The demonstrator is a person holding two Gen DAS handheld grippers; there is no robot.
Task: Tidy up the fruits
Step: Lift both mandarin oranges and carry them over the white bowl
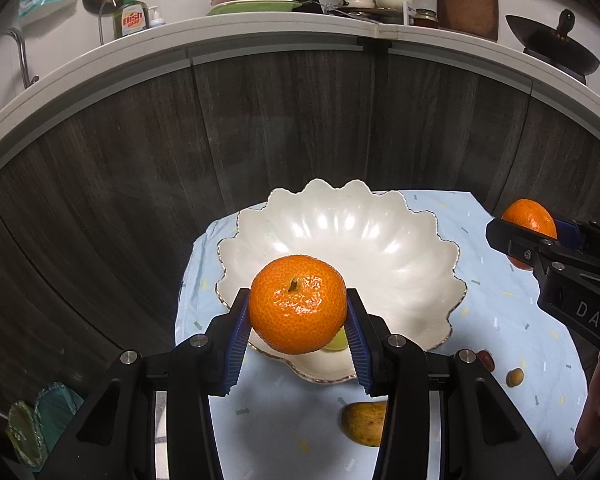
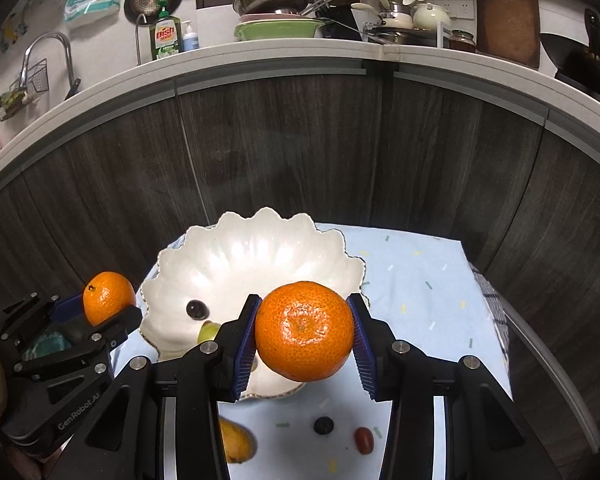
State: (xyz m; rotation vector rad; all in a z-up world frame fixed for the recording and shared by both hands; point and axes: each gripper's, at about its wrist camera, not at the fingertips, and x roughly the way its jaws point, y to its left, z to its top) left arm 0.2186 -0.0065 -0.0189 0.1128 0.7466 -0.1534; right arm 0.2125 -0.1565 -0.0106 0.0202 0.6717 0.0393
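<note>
My left gripper [image 1: 298,298] is shut on a mandarin [image 1: 298,312], stem up, held above the near rim of a white scalloped bowl [image 1: 380,240]. My right gripper [image 2: 304,300] is shut on a second mandarin [image 2: 304,332], over the bowl's [image 2: 260,256] near right rim. Each wrist view shows the other gripper at its side: the right gripper [image 1: 530,236] and its mandarin [image 1: 530,216] at the right edge, the left gripper [image 2: 100,312] and its mandarin [image 2: 108,296] at the left. A dark grape [image 2: 197,309] and a green grape [image 2: 209,330] lie in the bowl.
The bowl stands on a small table with a light blue cloth [image 2: 420,280]. On the cloth near me lie a yellow fruit [image 1: 364,422], a dark berry [image 2: 324,425], a small red fruit [image 2: 364,440] and a brownish one [image 1: 515,378]. Dark cabinet fronts [image 1: 280,120] rise behind the table.
</note>
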